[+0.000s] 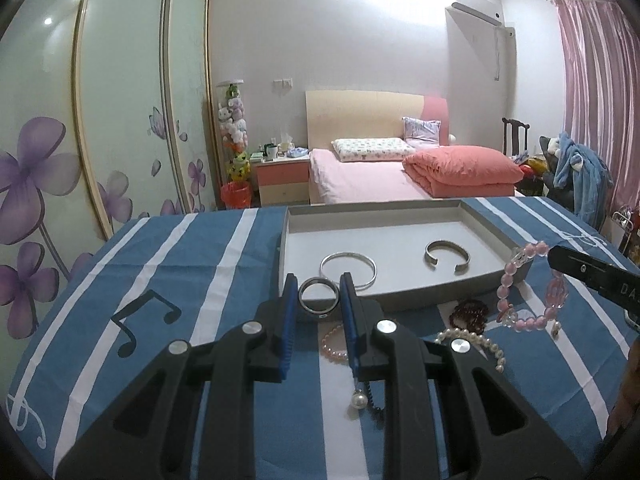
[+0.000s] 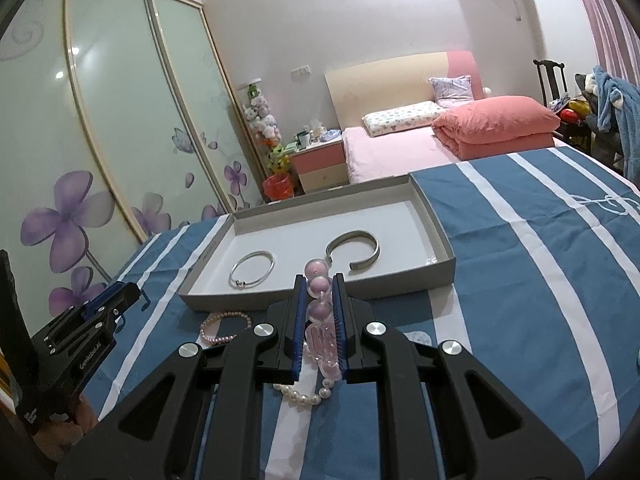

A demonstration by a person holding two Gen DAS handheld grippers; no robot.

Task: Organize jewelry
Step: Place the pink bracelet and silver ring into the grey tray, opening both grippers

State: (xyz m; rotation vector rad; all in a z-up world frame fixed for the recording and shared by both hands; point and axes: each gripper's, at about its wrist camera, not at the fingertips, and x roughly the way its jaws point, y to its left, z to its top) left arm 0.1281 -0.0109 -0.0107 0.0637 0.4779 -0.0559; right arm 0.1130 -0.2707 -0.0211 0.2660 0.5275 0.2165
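Note:
My left gripper (image 1: 319, 294) is shut on a dark metal bangle (image 1: 319, 299), held above the near edge of the grey tray (image 1: 420, 298). My right gripper (image 2: 319, 292) is shut on a pink bead bracelet (image 2: 319, 308), which hangs in the air at the right of the left wrist view (image 1: 532, 288). In the tray lie a thin silver bangle (image 1: 349, 270) and an open silver cuff (image 1: 447, 255). On the cloth lie a small pink pearl bracelet (image 1: 333, 346), a white pearl bracelet (image 1: 472, 340) and a dark red bead bracelet (image 1: 469, 314).
The tray sits on a blue and white striped cloth (image 1: 180, 280) covering the table. A pearl drop pendant (image 1: 359, 400) lies under my left gripper. Behind the table are a bed (image 1: 380, 176), a wardrobe (image 1: 100, 120) and a chair with clothes (image 1: 576, 176).

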